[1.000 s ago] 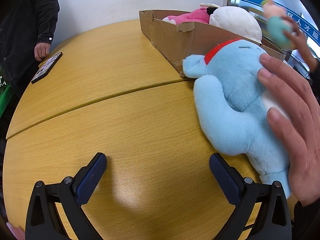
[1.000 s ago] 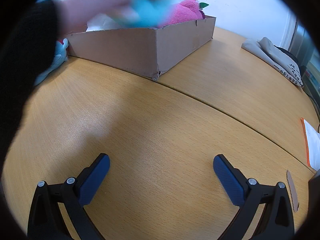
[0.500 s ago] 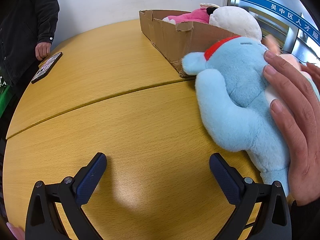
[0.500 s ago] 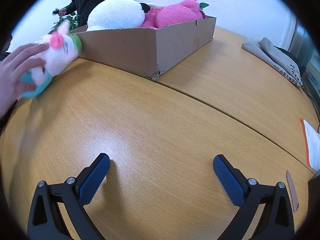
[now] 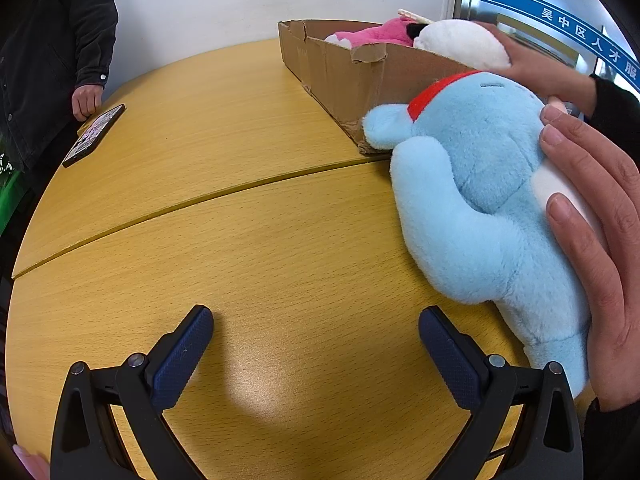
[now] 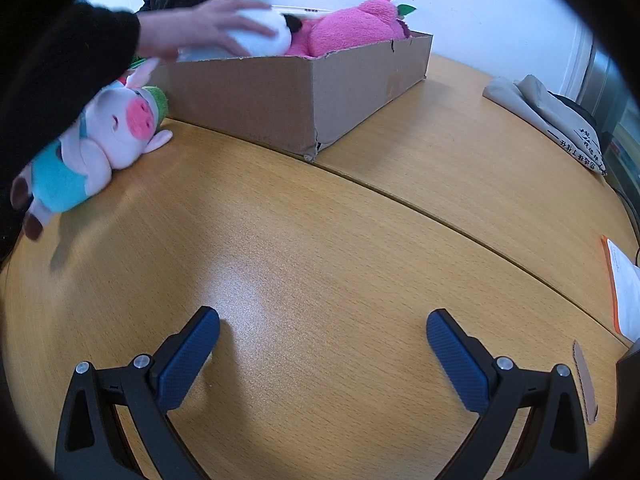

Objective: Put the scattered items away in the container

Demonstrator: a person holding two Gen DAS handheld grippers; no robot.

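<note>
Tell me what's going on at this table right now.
Soft toys are being laid out around a brown cardboard box on the wooden table. A bare hand presses on a light blue plush toy beside the box, while another hand grips a white plush toy inside it. A pink pig plush lies outside. Both the left tongs and right tongs hover open, empty.

wooden table (image 6: 320,240) bears cardboard box (image 6: 280,104), blue plush (image 5: 480,208), pig plush (image 6: 108,136), phone (image 5: 94,136).
</note>
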